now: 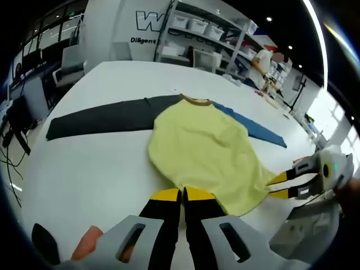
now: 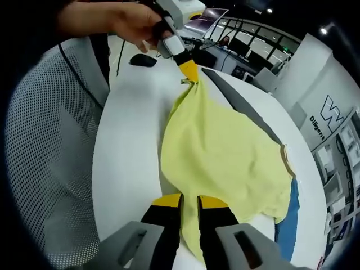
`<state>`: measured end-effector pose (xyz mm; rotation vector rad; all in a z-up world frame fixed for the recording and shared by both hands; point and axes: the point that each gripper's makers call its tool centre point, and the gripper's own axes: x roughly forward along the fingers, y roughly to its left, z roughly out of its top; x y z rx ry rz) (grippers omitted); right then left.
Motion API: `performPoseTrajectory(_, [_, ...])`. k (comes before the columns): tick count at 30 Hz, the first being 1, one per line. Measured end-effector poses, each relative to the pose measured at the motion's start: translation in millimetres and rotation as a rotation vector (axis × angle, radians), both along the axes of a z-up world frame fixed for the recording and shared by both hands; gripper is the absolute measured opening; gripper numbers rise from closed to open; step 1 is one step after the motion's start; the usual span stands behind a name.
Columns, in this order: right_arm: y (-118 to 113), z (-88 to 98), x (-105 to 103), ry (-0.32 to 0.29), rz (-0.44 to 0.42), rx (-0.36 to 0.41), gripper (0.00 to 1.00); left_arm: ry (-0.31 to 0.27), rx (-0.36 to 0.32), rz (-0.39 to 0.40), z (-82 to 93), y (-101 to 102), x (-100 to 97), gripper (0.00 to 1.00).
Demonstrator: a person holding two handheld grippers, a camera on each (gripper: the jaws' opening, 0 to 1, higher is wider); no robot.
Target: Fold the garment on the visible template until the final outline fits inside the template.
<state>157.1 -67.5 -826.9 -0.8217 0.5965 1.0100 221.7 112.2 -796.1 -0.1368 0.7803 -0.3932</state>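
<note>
1. Left gripper [image 1: 183, 196]: at the bottom centre of the left gripper view, its yellow-tipped fingers [image 1: 166, 195] are pressed together on the near hem of the garment [image 1: 199, 149].
2. Right gripper [image 2: 183, 201]: at the bottom centre of the right gripper view, its fingers [image 2: 167, 200] are clamped on a fold of the yellow fabric that runs down between them.
3. In the left gripper view the right gripper [image 1: 287, 185] also enters at the right edge, with its two yellow tips at the garment's hem corner.
4. In the right gripper view the left gripper [image 2: 188, 70] appears at the upper centre, held by a hand [image 2: 132, 25] and pinching a gathered corner of the fabric.
5. The garment is a yellow-bodied shirt with a brown collar [image 1: 195, 101]. It lies on the white surface [image 1: 95, 163], across the middle of both views.
6. A dark sleeve [image 1: 107, 116] extends to the left of the frame; a blue sleeve [image 1: 253, 127] extends to the right.
7. Shelving with bins [image 1: 197, 31] stands along the upper edge beyond the surface.
8. A mesh chair back [image 2: 53, 146] occupies the left of the right gripper view.
</note>
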Motion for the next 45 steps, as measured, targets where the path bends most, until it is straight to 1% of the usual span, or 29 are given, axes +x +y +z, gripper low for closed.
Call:
performPoseTrajectory(4, [-6, 9.0, -1, -0.005, -0.036, 0.034, 0.06, 0.0, 0.0, -0.002, 0.2, -1, -0.6, 0.0])
performPoseTrajectory(5, [-12, 13.9, 0, -0.008, -0.059, 0.053, 0.06, 0.001, 0.002, -0.005, -0.2, -2, -0.8, 0.0])
performPoseTrajectory(6, [-13, 15.1, 1, -0.007, -0.069, 0.059, 0.06, 0.001, 0.002, -0.005, -0.3, -2, -0.9, 0.0])
performPoseTrajectory(8, [-23, 20.0, 6, -0.012, -0.117, 0.087, 0.06, 0.006, 0.002, -0.008, -1.4, -2, -1.0, 0.0])
performPoseTrajectory(10, [-38, 22.4, 13, -0.009, -0.19, 0.108, 0.06, 0.004, 0.0, -0.009, -1.1, -3, -1.0, 0.0])
performPoseTrajectory(12, [-58, 20.8, 21, 0.002, -0.272, 0.122, 0.07, 0.004, -0.002, -0.01, -0.9, -4, -1.1, 0.0])
performPoseTrajectory(13, [-74, 17.4, 27, 0.008, -0.33, 0.119, 0.07, 0.003, -0.002, -0.011, -0.8, -4, -1.2, 0.0])
performPoseTrajectory(16, [-97, 9.7, 32, 0.047, -0.436, 0.132, 0.06, 0.004, -0.002, -0.012, -1.2, -4, -1.7, 0.0])
performPoseTrajectory(17, [-103, 7.0, 33, 0.068, -0.472, 0.147, 0.06, 0.005, -0.002, -0.013, -1.3, -4, -1.8, 0.0])
performPoseTrajectory(18, [-110, 3.4, 34, 0.101, -0.521, 0.174, 0.06, 0.005, -0.004, -0.013, -1.6, -4, -1.8, 0.0])
performPoseTrajectory(20, [-116, 0.4, 36, 0.124, -0.566, 0.198, 0.06, 0.006, -0.005, -0.013, -1.9, -4, -1.8, 0.0])
performPoseTrajectory(21, [-119, -4.5, 35, 0.168, -0.603, 0.23, 0.06, 0.006, -0.005, -0.014, -2.3, -4, -1.7, 0.0])
performPoseTrajectory(24, [-121, -13.7, 31, 0.243, -0.644, 0.263, 0.08, 0.007, -0.006, -0.014, -2.7, -4, -1.6, 0.0])
performPoseTrajectory(25, [-121, -19.1, 31, 0.257, -0.651, 0.261, 0.08, 0.008, -0.007, -0.014, -2.6, -4, -1.9, 0.0])
performPoseTrajectory(29, [-119, -30.3, 28, 0.277, -0.654, 0.222, 0.08, 0.01, -0.007, -0.015, -3.6, -4, -2.6, 0.0])
performPoseTrajectory(30, [-118, -31.1, 28, 0.278, -0.653, 0.224, 0.08, 0.011, -0.006, -0.016, -3.9, -4, -2.8, 0.0])
performPoseTrajectory(32, [-114, -33.3, 29, 0.306, -0.669, 0.249, 0.09, 0.013, -0.008, -0.016, -4.1, -5, -3.0, 0.0])
performPoseTrajectory(34, [-113, -35.2, 31, 0.317, -0.684, 0.26, 0.08, 0.013, -0.008, -0.015, -3.8, -4, -2.8, 0.0])
performPoseTrajectory(35, [-112, -38.4, 30, 0.32, -0.685, 0.242, 0.07, 0.014, -0.008, -0.016, -3.7, -4, -2.9, 0.0])
performPoseTrajectory(37, [-113, -43.0, 29, 0.307, -0.671, 0.206, 0.07, 0.015, -0.007, -0.016, -3.2, -4, -3.1, 0.0])
performPoseTrajectory(38, [-113, -42.3, 28, 0.308, -0.683, 0.213, 0.08, 0.015, -0.008, -0.015, -2.8, -3, -3.1, 0.0])
performPoseTrajectory(39, [-113, -42.3, 30, 0.308, -0.676, 0.216, 0.08, 0.014, -0.009, -0.014, -2.5, -3, -3.1, 0.0])
performPoseTrajectory(40, [-113, -42.2, 30, 0.32, -0.686, 0.223, 0.08, 0.013, -0.01, -0.012, -2.3, -3, -3.0, 0.0])
performPoseTrajectory(42, [-112, -42.3, 29, 0.316, -0.68, 0.218, 0.08, 0.015, -0.012, -0.012, -2.7, -3, -3.5, 0.0])
performPoseTrajectory(43, [-111, -42.8, 28, 0.305, -0.667, 0.202, 0.08, 0.015, -0.012, -0.012, -3.0, -3, -3.6, 0.0])
performPoseTrajectory(45, [-109, -42.1, 27, 0.309, -0.666, 0.202, 0.06, 0.016, -0.013, -0.013, -3.6, -4, -3.8, 0.0])
